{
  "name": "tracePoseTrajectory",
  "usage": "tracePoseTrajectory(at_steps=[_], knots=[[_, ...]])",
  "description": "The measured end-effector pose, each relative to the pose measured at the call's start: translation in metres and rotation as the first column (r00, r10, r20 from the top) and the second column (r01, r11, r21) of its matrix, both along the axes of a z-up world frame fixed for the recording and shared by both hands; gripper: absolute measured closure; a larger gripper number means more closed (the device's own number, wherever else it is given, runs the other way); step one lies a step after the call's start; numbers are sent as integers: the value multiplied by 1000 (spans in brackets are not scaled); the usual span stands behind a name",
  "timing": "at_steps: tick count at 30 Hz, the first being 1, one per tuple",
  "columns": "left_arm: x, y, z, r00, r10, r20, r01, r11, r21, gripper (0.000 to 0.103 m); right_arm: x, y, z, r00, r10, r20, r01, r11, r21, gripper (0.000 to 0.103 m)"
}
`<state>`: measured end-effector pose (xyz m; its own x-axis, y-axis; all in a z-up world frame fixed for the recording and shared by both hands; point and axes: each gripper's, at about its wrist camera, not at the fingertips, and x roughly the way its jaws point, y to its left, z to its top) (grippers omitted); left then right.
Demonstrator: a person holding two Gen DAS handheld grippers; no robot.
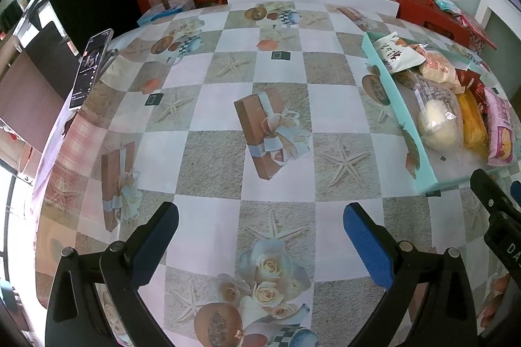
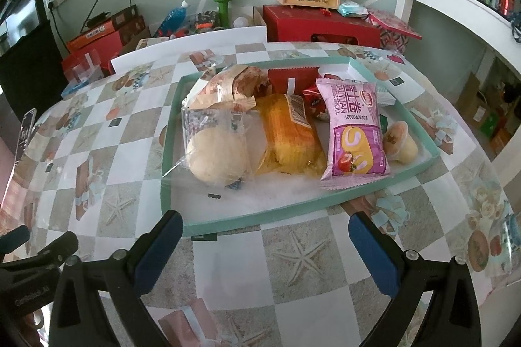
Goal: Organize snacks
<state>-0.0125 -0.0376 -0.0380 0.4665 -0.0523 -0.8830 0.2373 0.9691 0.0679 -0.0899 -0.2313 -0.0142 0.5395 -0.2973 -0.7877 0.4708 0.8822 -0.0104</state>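
From the left wrist, the left tool [image 1: 260,233] hangs spread and empty over the counter [image 1: 211,151] with its checked starfish-print cloth. Ahead and to its right lies the shallow mint-green cardboard tray [image 1: 395,93] full of wrapped snacks. A smartphone [image 1: 91,66] stands propped ahead to the left.

From the right wrist, the right tool [image 2: 264,241] is also spread, holding nothing, just short of the tray's near rim [image 2: 260,216]. Straight ahead inside the tray lie a clear-wrapped pale round bun [image 2: 215,151], a yellow sliced cake in clear film [image 2: 286,135] and a pink swiss-roll packet [image 2: 353,132], side by side. A small pudding cup [image 2: 399,140] sits right of the packet.
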Motion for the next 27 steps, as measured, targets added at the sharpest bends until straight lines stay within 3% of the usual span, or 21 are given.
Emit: tracePoseTrajectory(at_steps=[27], knots=[[2,0,-5,1000,10,-17,-10,1000,12,2,1,-1,-3,1000,-2,-5,2,1000,5,0]])
